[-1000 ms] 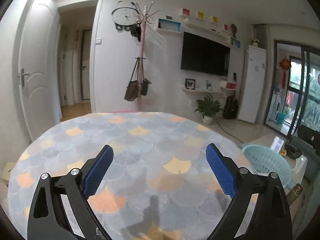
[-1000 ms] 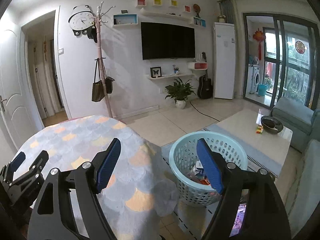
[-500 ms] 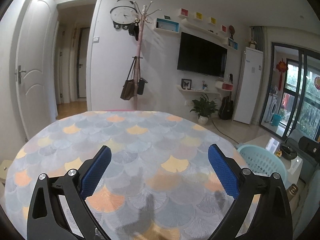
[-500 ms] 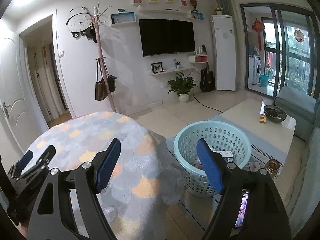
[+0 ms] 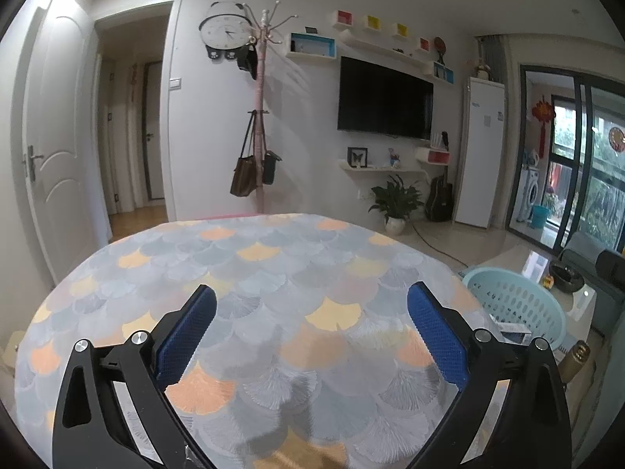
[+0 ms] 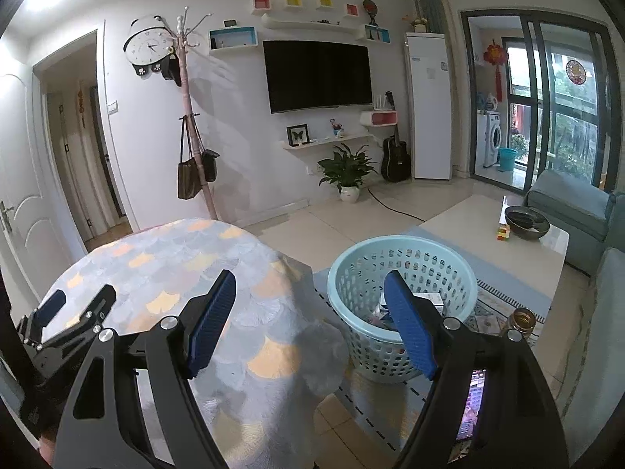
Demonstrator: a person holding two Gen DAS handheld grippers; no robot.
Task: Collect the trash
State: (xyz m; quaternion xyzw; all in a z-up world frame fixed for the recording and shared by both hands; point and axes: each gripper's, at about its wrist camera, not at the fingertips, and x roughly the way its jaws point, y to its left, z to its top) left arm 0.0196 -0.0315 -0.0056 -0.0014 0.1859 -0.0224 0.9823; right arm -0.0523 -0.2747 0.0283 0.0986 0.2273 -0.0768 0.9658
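1. Left gripper (image 5: 310, 314) is wide open, nothing between the blue pads (image 5: 185, 338); it hovers over the round table (image 5: 273, 273) with the fan-pattern cloth.
2. Right gripper (image 6: 310, 324) is also wide open and holds nothing; it sits over the table's (image 6: 164, 269) right edge.
3. Left gripper (image 6: 58, 324) shows at the far left of the right wrist view, low over the cloth, well to the left of the right gripper.
4. Light blue laundry basket (image 6: 402, 273) stands on the floor just ahead-right of the right gripper, beside the table edge; the right pad (image 6: 410, 332) overlaps its near rim in view.
5. Trash (image 6: 429, 299) lies inside the basket: a white box and some blurred packaging, type unclear.
6. From the left gripper the basket (image 5: 515, 301) is off to the right, past the table edge; a box (image 5: 513, 330) shows inside it.
7. A brown bottle (image 6: 521, 320) stands on the rug to the right of the basket, near the right gripper's right finger.
8. Coffee table (image 6: 488, 226) with a dark bowl (image 6: 527, 222) is further ahead-right.
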